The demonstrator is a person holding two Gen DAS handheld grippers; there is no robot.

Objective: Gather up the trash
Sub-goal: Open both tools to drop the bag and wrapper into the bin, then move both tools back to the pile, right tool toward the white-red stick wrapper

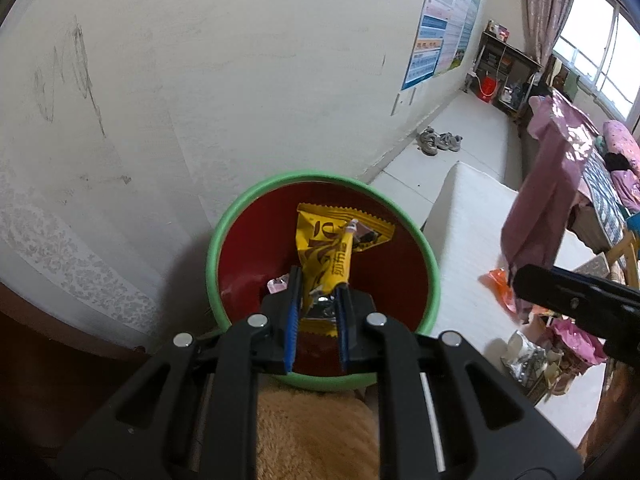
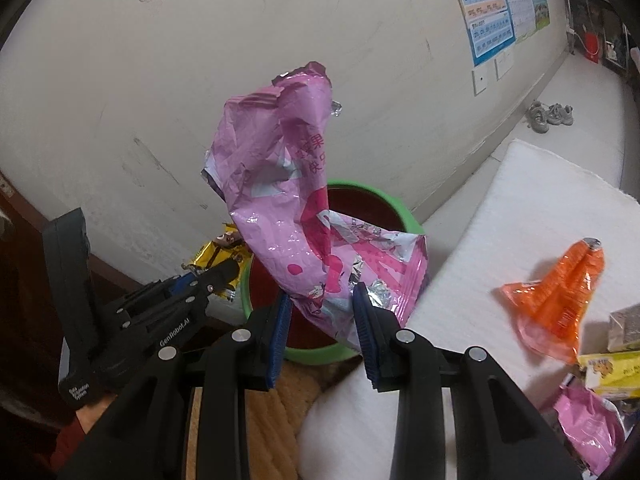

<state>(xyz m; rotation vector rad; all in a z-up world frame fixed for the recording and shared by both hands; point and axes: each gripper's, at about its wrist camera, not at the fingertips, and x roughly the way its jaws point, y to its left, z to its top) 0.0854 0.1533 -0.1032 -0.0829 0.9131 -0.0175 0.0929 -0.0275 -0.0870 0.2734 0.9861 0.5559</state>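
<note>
The left gripper [image 1: 318, 292] pinches the crumpled lower end of a yellow snack wrapper [image 1: 326, 256] between its blue pads and holds it over the mouth of the trash bin [image 1: 224, 220], a round pail with a green rim and dark red inside that stands against the wall. The wrapper points away from the jaws, right above the bin's opening. Deeper in the bin, just left of the left pad, lies a small scrap of pink wrapper [image 1: 278, 283].

The right gripper [image 2: 322, 300] grips a large crumpled pink foil bag [image 2: 296, 184] by its lower end; the bag stands up tall from the jaws and leans over the near side of the bin's rim. Its silver lining shows at the torn edges. From the right wrist view the left gripper is seen to the left of the bin with the yellow wrapper in its tip.

On the white foam mat [image 2: 540, 200] beside the bin more trash waits: an orange wrapper [image 2: 560, 300] lies flat toward the mat's right edge, well apart from the bin. Near the mat's near right corner are another pink bag [image 2: 592, 428] and a yellow box [image 2: 612, 372]. A fuzzy tan cushion [image 1: 312, 436] sits just in front of the bin, below both grippers.
</note>
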